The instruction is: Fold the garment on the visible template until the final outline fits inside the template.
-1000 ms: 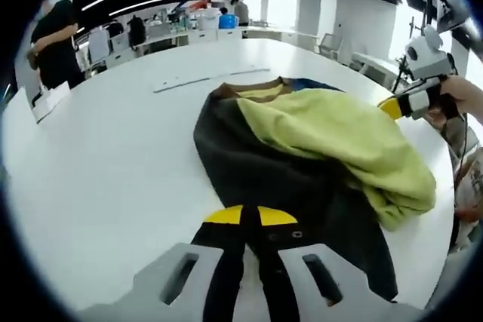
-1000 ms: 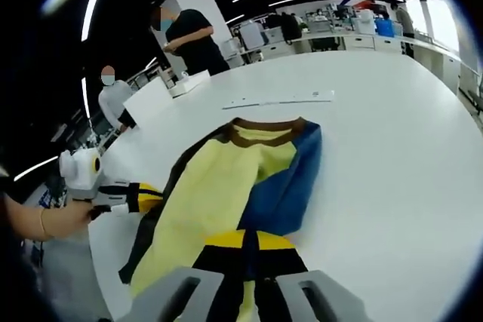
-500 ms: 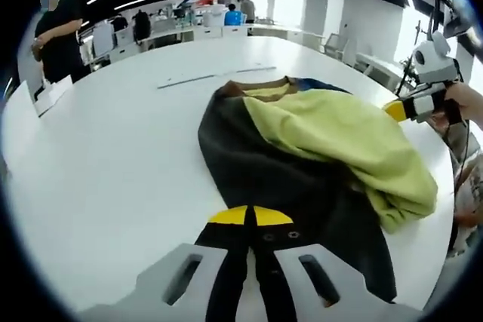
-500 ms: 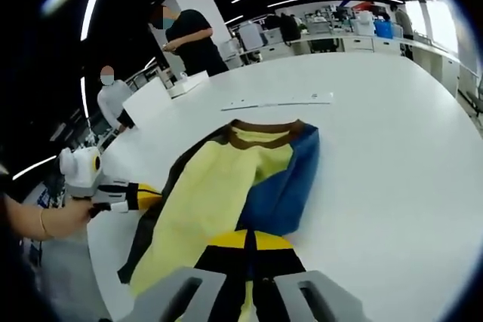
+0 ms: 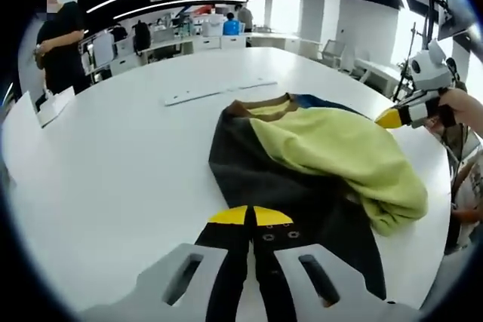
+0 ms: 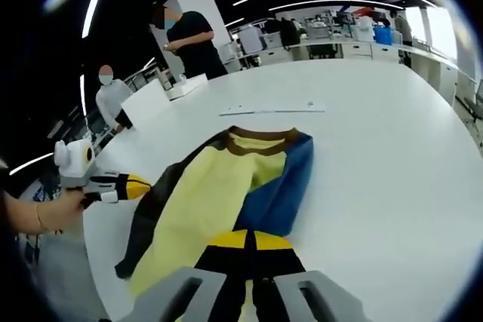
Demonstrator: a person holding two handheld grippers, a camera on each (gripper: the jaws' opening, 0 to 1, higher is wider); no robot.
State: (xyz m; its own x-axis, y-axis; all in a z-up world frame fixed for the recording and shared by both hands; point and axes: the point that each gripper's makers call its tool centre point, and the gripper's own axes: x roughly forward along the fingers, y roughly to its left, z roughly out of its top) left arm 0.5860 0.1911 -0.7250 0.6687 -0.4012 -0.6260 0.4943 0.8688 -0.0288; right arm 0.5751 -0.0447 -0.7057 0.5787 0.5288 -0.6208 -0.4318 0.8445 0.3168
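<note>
A garment [image 5: 302, 164] lies on the white table [image 5: 113, 164], with a dark panel, a yellow-green part folded over it, a blue edge and a brown collar. In the right gripper view the garment [image 6: 226, 186] shows yellow in the middle, blue on the right and dark on the left. My left gripper [image 5: 250, 216] is shut with nothing in it at the dark hem. It also appears beside the garment's dark edge as the left gripper [image 6: 139, 184]. My right gripper [image 6: 249, 240] is shut and empty. The right gripper [image 5: 389, 118] hovers just off the yellow part.
A thin pale strip [image 5: 219, 92] lies on the table beyond the collar, also seen as the strip [image 6: 272, 109]. A hand [image 5: 456, 103] holds the right gripper. People [image 6: 192, 39] stand at the table's far side. Desks line the back.
The garment lies as before. Both views have shifted slightly. The right gripper sits a little higher in the left gripper view, and the left gripper a little higher in the right gripper view.
</note>
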